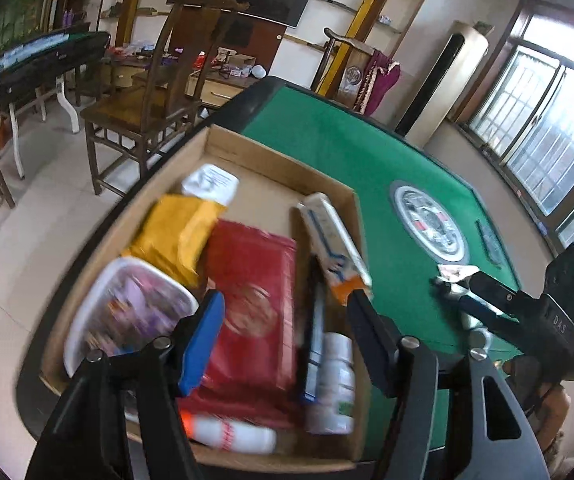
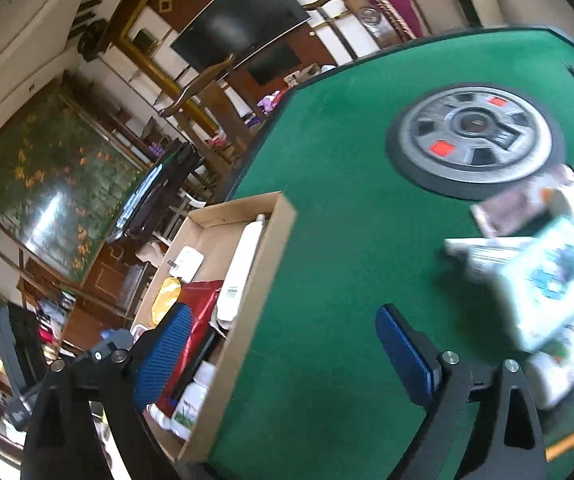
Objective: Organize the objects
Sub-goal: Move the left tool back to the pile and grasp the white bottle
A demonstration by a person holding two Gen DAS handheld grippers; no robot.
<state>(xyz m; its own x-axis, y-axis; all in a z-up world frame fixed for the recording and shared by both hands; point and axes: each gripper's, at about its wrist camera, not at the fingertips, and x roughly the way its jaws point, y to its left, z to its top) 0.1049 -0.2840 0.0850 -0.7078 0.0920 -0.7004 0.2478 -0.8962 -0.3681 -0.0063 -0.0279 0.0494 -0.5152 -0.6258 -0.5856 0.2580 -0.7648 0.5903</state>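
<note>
The cardboard box (image 1: pixel 223 152) sits at the left edge of the green table (image 1: pixel 367 168) and already holds a red packet (image 1: pixel 255 304), a yellow pouch (image 1: pixel 175 228), a long white carton (image 1: pixel 333 236), a white bottle (image 1: pixel 333 384) and a clear tub (image 1: pixel 127 312). The left gripper (image 1: pixel 283 320) hangs over the box with its jaws spread and nothing between them. The right gripper (image 2: pixel 279 344) is likewise spread wide and empty, over bare felt just beside the box's near wall. What is left to sort appears to be the blurred pile of cartons and bottles (image 2: pixel 547 280) at the right of the table, well apart from the box. The step in hand looks like reaching for the next item from that pile. To do it well, the right gripper should pick one item at the edge of the heap, come in with the pads square across its narrow faces, and close only once it sits fully between them, so neighbours are not dragged along. The free corner of the box, near the white pack (image 1: pixel 209 184), seems the best place to set it.
</note>
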